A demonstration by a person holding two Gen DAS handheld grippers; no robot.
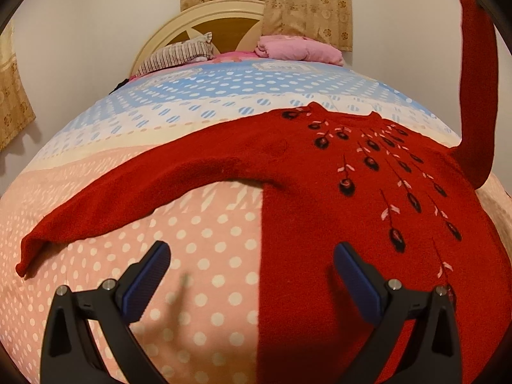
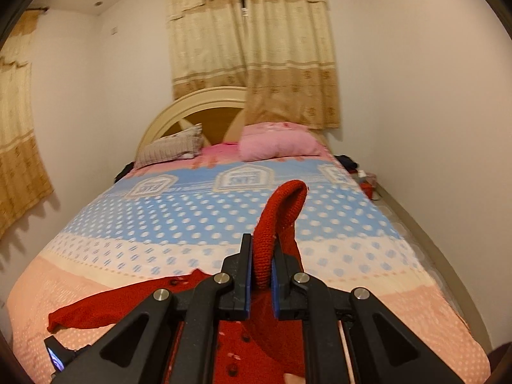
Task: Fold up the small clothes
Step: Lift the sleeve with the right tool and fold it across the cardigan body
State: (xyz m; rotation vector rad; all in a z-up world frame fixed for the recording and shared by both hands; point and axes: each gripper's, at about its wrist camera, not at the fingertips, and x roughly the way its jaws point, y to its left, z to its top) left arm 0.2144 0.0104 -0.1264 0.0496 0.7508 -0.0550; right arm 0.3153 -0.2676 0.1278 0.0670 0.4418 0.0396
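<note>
Nearest in the right wrist view, the right tongs (image 2: 262, 267) are pinched tight on the cuff end of a red sleeve (image 2: 281, 211), which arches up and over from between the blue pads (image 2: 247, 280). In the left wrist view, the left tongs (image 1: 251, 264) hang spread wide with nothing between them, low over the bedspread (image 1: 198, 233) at about 6 o'clock, straddling the near side edge of the sweater (image 1: 336, 198).

That red sweater lies front up on the bed, its body at 4 o'clock in the left wrist view, embroidered flowers (image 1: 371, 163) fanning down from the neckline. Its other sleeve (image 1: 134, 192) stretches flat toward 9 o'clock. The lifted sleeve stands up at 2 o'clock, off the cloth.

The step in hand looks like folding that raised sleeve across the chest. To do it well, carry the cuff toward the middle of the body, low and steady, so the sleeve lays flat without twisting. The left tongs could press or pinch the body's edge to stop the knit from dragging. Release only once the cuff rests on the body.

Farther off, at 12 o'clock, a striped pillow (image 1: 179, 54) and a pink pillow (image 1: 297, 49) sit against the headboard (image 1: 224, 16), curtains (image 2: 252, 48) behind.
</note>
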